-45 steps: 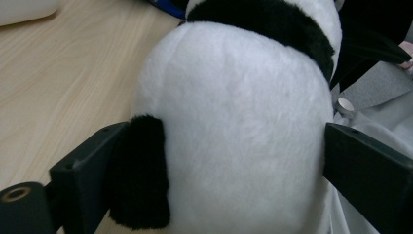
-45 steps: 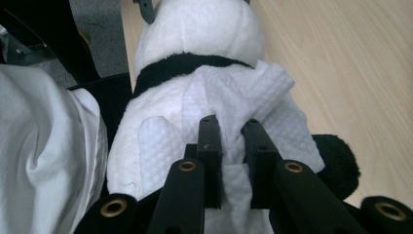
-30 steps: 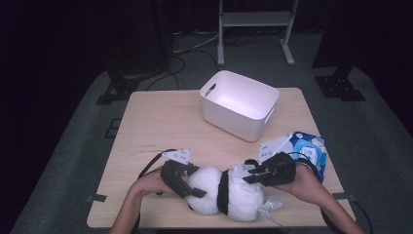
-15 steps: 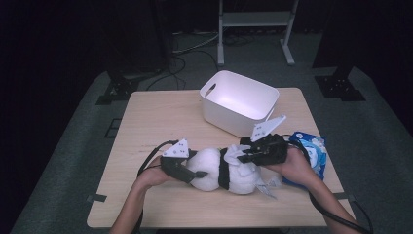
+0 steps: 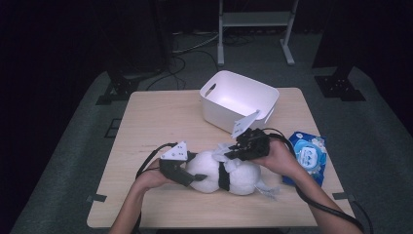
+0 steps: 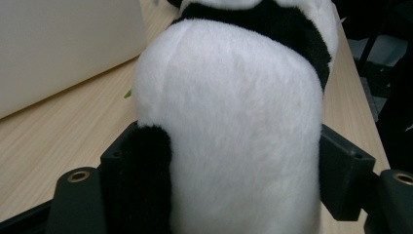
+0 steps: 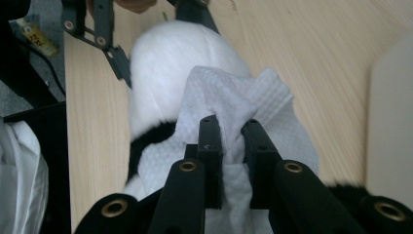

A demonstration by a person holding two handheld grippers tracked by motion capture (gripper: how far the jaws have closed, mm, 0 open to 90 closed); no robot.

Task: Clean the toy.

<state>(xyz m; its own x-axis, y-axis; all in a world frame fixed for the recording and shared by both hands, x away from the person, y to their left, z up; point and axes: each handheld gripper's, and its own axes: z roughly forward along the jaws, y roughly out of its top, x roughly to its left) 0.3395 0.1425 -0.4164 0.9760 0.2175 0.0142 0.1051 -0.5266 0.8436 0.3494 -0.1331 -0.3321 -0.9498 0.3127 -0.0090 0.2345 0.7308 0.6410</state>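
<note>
Plush panda (image 5: 229,173) lying on counter (image 5: 156,122), left claw (image 5: 192,178) and right claw (image 5: 233,152) on it. White bin (image 5: 238,100) behind. Blue packet (image 5: 307,156) at right edge.

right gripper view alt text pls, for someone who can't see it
The right tongs pinch a white wipe against a black-and-white plush panda lying on a wooden table. Beyond the panda, the left tongs hold its far end, and a white bin stands at the right edge.
</note>
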